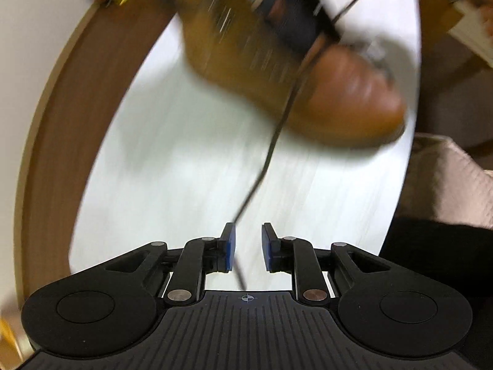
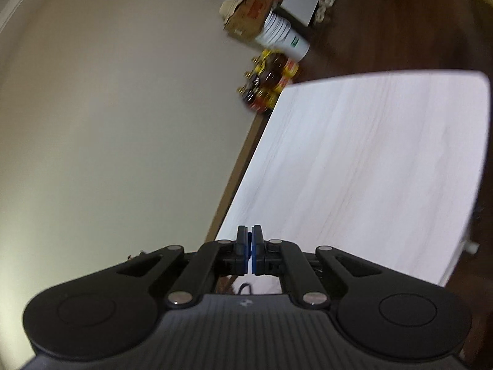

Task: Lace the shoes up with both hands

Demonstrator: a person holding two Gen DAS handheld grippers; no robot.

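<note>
My left claw (image 1: 248,246) hangs open above the white desk (image 1: 185,169), a thin dark lace (image 1: 271,151) running loose between its blue pads up to the brown leather shoe (image 1: 308,86). My right claw (image 2: 250,254) is pinched closed; whether it holds lace I cannot tell. The lace looks limp, light and slippery, so I would pinch it near its free end.

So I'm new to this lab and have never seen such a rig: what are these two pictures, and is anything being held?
Each picture comes from a camera on a hand-held tool with two jaws, one per hand, looking forward along them. In the left tool's view, the left gripper stands open; a dark shoelace runs from the brown shoe on the white table down between the jaws, beside one blue pad, but unclamped. In the right tool's view, the right gripper is shut; whether it pinches anything is not clear. It points past the table edge towards the wall.
</note>
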